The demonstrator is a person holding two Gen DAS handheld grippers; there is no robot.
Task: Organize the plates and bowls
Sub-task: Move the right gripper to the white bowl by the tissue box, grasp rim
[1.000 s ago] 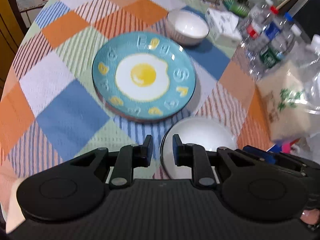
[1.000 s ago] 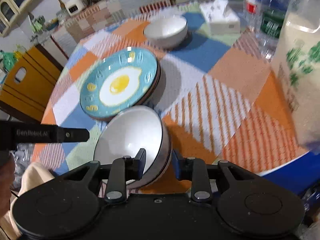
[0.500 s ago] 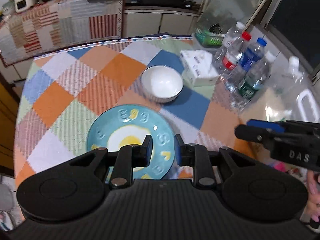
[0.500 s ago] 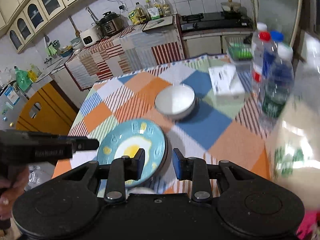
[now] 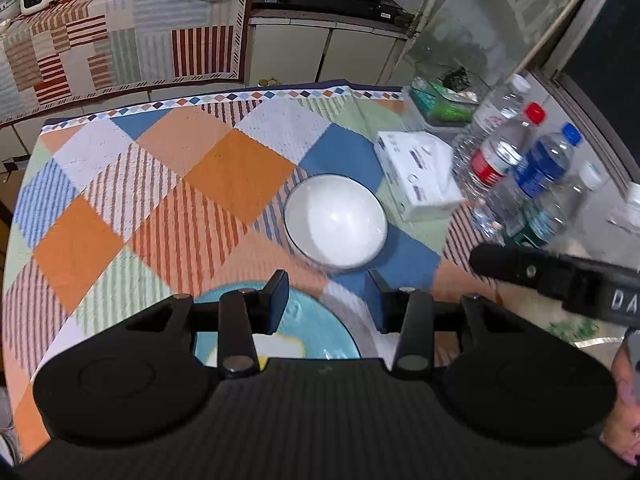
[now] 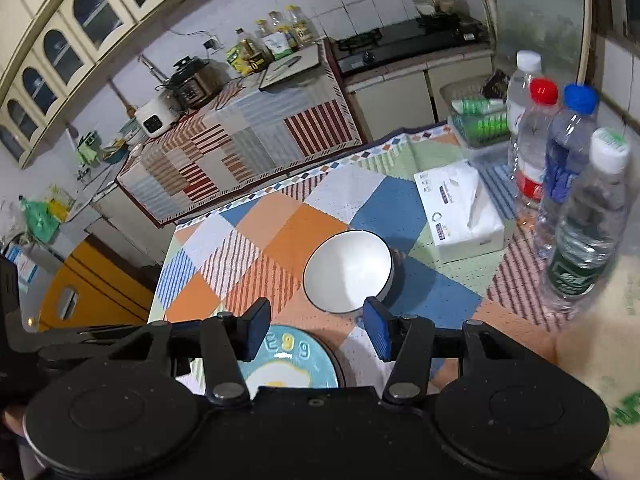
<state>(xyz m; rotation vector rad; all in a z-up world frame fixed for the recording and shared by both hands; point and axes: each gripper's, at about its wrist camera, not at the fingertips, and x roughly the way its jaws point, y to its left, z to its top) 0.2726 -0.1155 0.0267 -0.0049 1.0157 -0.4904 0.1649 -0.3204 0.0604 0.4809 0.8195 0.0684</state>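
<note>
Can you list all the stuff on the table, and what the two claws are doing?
Bowl: one, white, middle of the table.
Plate: one, blue with a fried-egg picture, near edge, partly hidden.
Tissue box: one, white, right of the bowl.
Water bottles: four, clear, right side.
Green container: one, far right corner.
Tablecloth: one, checkered orange, blue, white.
Left claw: black, empty, jaws opening.
Right claw: blue pads, empty, jaws opening.

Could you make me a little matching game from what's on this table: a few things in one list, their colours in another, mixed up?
Things:
1. round ceramic bowl
2. round plate with a fried-egg picture
3. cap of the clear plastic bottle with the red label
4. cap of the bottle with the dark blue label

Colours:
A. red
B. white
C. blue
D. turquoise

Pairs: 1-B, 2-D, 3-A, 4-C
</note>
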